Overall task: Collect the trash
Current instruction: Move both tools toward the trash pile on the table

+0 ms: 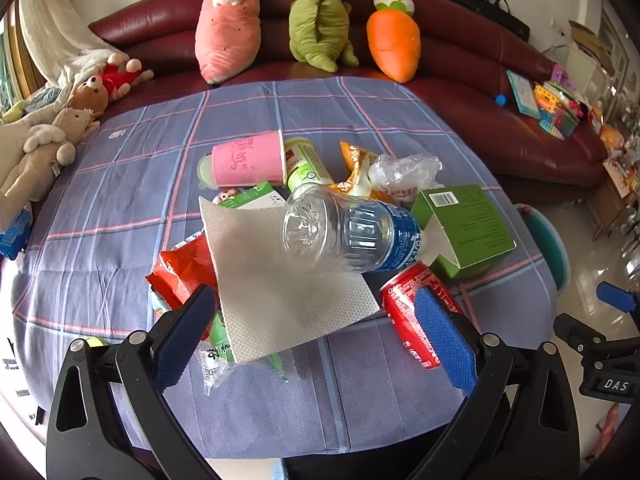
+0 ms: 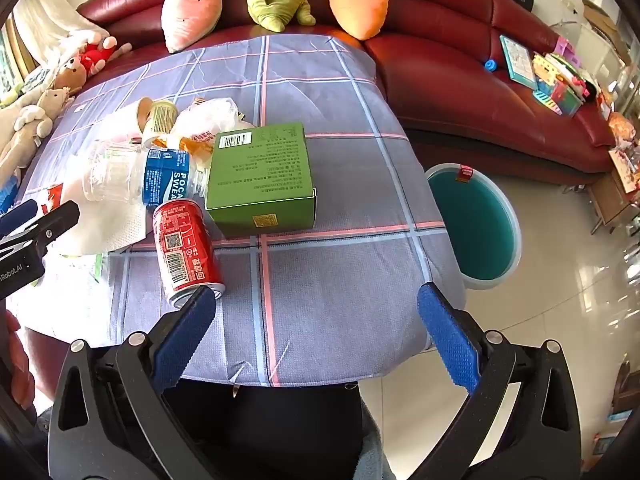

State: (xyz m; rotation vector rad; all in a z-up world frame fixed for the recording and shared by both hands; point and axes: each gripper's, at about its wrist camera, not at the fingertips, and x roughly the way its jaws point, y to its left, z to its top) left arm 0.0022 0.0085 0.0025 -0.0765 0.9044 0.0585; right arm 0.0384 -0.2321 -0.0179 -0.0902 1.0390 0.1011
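A pile of trash lies on the checked tablecloth [image 1: 120,184]: a clear plastic bottle [image 1: 344,232] with a blue label on a white napkin [image 1: 276,280], a red can [image 1: 412,316], a green box [image 1: 464,224], a pink cup [image 1: 248,160], a red snack wrapper [image 1: 184,272] and a crumpled plastic bag [image 1: 404,172]. My left gripper [image 1: 316,336] hangs open over the napkin's near edge, nothing between its pads. My right gripper [image 2: 316,336] is open above bare cloth, its left fingertip [image 2: 192,320] beside the red can [image 2: 186,248]. The green box [image 2: 260,176] and bottle [image 2: 136,176] lie beyond.
A teal bin [image 2: 476,224] stands on the tiled floor right of the table. A dark red sofa [image 1: 480,92] curves behind, holding plush toys [image 1: 228,24] and books and toys [image 1: 552,104]. Stuffed animals [image 1: 44,140] sit at the left.
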